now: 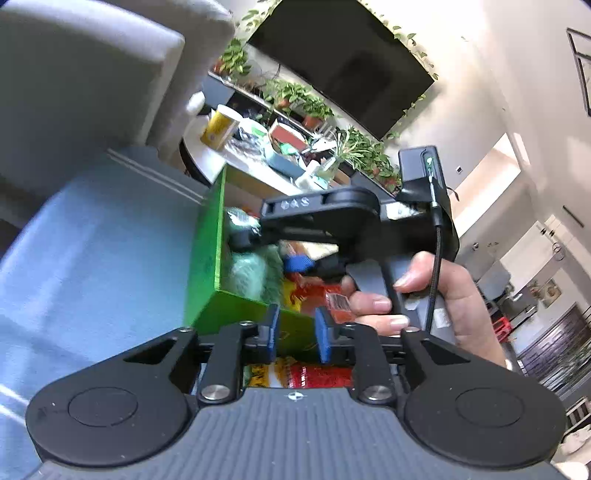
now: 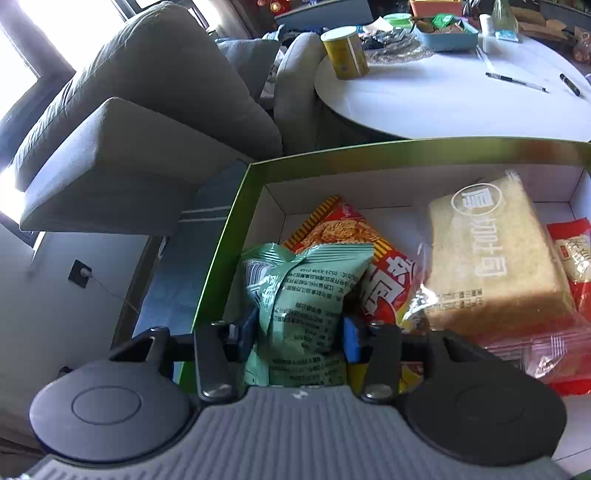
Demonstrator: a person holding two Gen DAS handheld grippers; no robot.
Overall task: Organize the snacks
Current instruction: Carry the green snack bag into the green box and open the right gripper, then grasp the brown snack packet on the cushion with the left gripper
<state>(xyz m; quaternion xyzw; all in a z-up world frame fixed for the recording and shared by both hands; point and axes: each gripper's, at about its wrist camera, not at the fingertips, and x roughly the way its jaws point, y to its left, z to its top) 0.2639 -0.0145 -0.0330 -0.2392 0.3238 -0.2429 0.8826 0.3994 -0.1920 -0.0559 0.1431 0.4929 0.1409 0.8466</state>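
Note:
A green box (image 2: 236, 206) with a white inside holds snacks: a red-and-yellow noodle packet (image 2: 351, 236), a bread pack (image 2: 491, 254) and red packets (image 2: 572, 254) at the right. My right gripper (image 2: 299, 332) is shut on a pale green snack bag (image 2: 306, 291) and holds it over the box's near left corner. In the left wrist view the green box (image 1: 208, 254) lies ahead, with the right gripper (image 1: 295, 258) and its hand inside it. My left gripper (image 1: 295, 332) is open and empty, just at the box's near wall.
A grey sofa (image 2: 147, 122) stands left of the box. A round white table (image 2: 461, 99) behind it carries a yellow can (image 2: 345, 53), a blue tray (image 2: 447, 35) and pens. Blue floor (image 1: 92, 258) lies left of the box.

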